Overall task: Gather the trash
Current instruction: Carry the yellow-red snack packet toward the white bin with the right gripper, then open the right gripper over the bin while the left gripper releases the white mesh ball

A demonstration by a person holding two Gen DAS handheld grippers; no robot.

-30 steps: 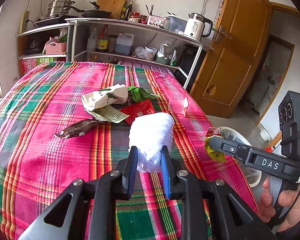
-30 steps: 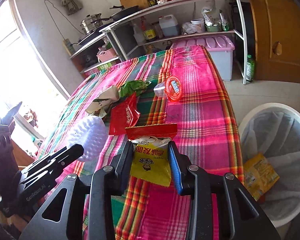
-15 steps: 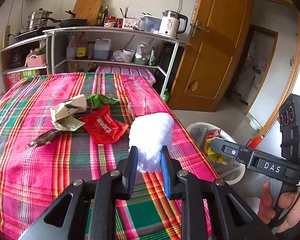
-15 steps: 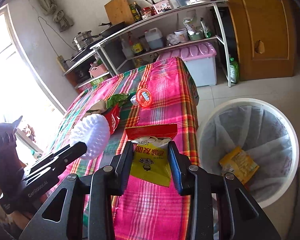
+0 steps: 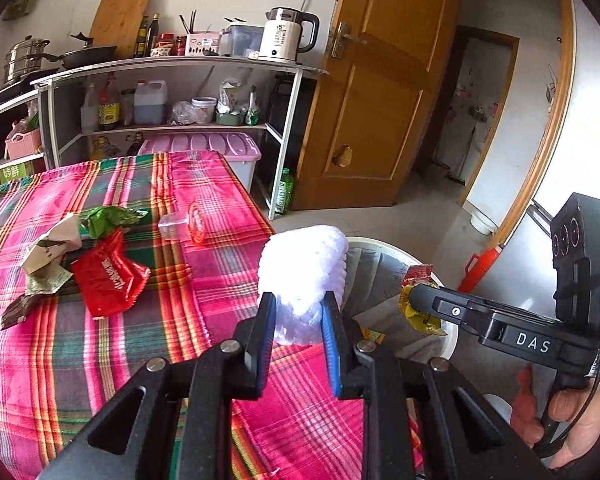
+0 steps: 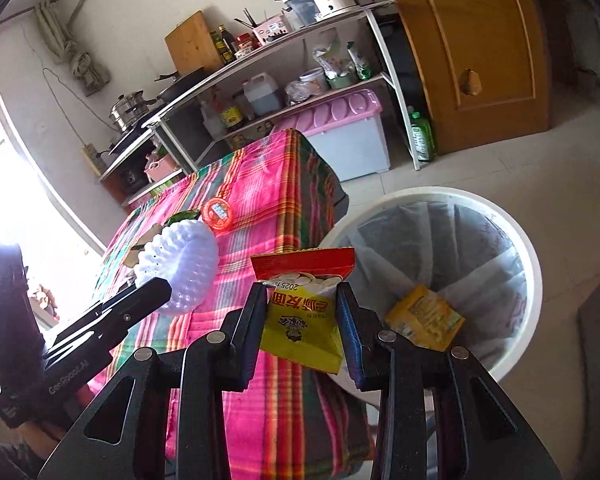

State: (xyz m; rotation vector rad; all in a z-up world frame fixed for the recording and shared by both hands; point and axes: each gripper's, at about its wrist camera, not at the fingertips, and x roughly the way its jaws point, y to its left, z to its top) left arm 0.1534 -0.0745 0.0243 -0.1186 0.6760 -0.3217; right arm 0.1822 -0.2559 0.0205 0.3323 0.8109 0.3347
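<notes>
A crumpled white foam fruit net [image 5: 302,266] sits clamped between the blue pads of the left hand-held gripper [image 5: 298,328], low in the middle of the left wrist view, over the edge of the pink plaid-covered counter [image 5: 100,352]. In the right wrist view a yellow snack packet with a red top [image 6: 302,312] is pinched in the right hand-held gripper [image 6: 302,330], lower centre, just left of the round white plastic-lined trash bin [image 6: 512,232] on the floor. A yellow wrapper [image 6: 424,318] lies inside the bin. A red foil wrapper [image 5: 108,276] and a clear cup with an orange lid [image 5: 184,222] lie on the counter at left.
</notes>
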